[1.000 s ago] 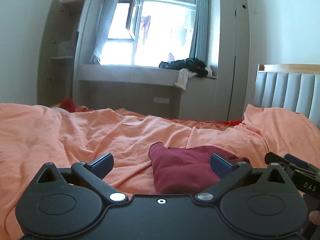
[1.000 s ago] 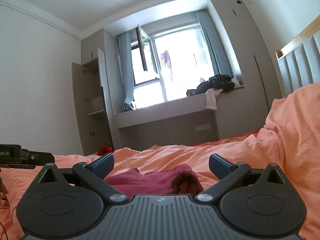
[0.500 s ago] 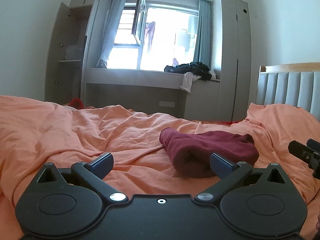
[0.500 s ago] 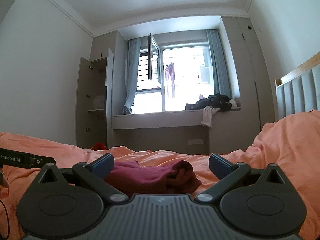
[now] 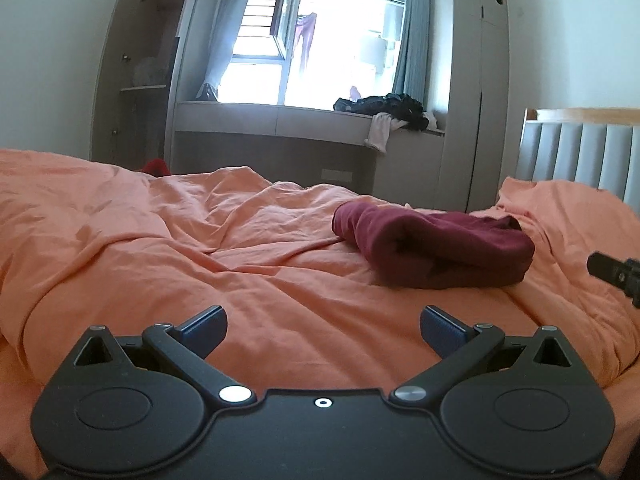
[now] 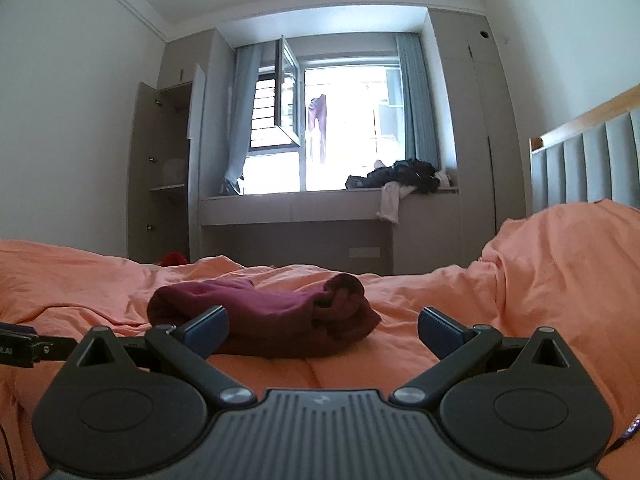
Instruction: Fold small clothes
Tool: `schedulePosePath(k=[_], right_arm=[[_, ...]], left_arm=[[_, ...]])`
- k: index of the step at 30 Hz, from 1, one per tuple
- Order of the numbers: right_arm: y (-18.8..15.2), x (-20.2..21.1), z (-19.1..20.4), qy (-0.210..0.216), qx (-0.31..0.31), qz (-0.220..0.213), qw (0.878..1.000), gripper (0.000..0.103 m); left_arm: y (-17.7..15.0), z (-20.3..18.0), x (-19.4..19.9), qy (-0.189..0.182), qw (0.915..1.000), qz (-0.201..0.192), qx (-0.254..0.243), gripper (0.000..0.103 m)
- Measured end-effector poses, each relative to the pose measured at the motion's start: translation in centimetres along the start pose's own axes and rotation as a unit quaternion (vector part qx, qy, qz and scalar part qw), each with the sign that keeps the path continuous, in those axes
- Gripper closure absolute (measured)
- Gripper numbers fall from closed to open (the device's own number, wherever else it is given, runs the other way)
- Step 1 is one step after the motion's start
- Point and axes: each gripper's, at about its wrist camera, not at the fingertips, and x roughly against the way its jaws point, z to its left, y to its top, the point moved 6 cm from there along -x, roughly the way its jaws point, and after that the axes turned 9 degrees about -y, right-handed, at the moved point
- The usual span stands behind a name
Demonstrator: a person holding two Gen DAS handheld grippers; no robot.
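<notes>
The left gripper (image 5: 322, 330) is held low and level over the orange duvet (image 5: 160, 248), aimed across the bed toward the window (image 5: 320, 40) at upper centre of the frame. Its two blue-padded fingers (image 5: 204, 328) are spread wide apart with only bare bedding between them; they grip nothing. The maroon garment (image 5: 436, 248) lies bundled in a thick folded roll on the duvet, right of centre in the left wrist view, ahead of the right fingertip and apart from it. At the right edge of that frame, a black tip of the right gripper (image 5: 612, 274) pokes in, near the garment's right end but not touching it.

In the right wrist view, the right gripper (image 6: 322, 330) also sits low and nearly level, pointing at the same window (image 6: 340, 128). Its fingers (image 6: 440, 330) are likewise fully spread and empty. The garment (image 6: 272, 312) lies just ahead, left of centre, its near edge partly hidden behind the left fingertip; whether the pad touches the cloth cannot be told. A part of the left gripper (image 6: 28, 346) shows at the lower left edge.

A heap of dark clothes (image 6: 400, 178) lies on the window ledge (image 6: 296, 202), with a pale piece hanging over its front. A padded grey headboard (image 6: 588, 164) stands at the right.
</notes>
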Motion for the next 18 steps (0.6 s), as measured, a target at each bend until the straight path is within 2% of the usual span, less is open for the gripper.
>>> schedulePosePath(k=[5,18], right_arm=[[-0.16,-0.28,-0.24,0.001,-0.005,0.001,1.000,0.000],[-0.16,0.25,-0.25,-0.002,-0.002,-0.003,1.000,0.000]], left_arm=[[0.29,0.57,0.15,0.006,0.9998,-0.010,0.016,0.001],[0.38,0.39,0.27,0.010,0.9998,-0.012,0.014,0.001]])
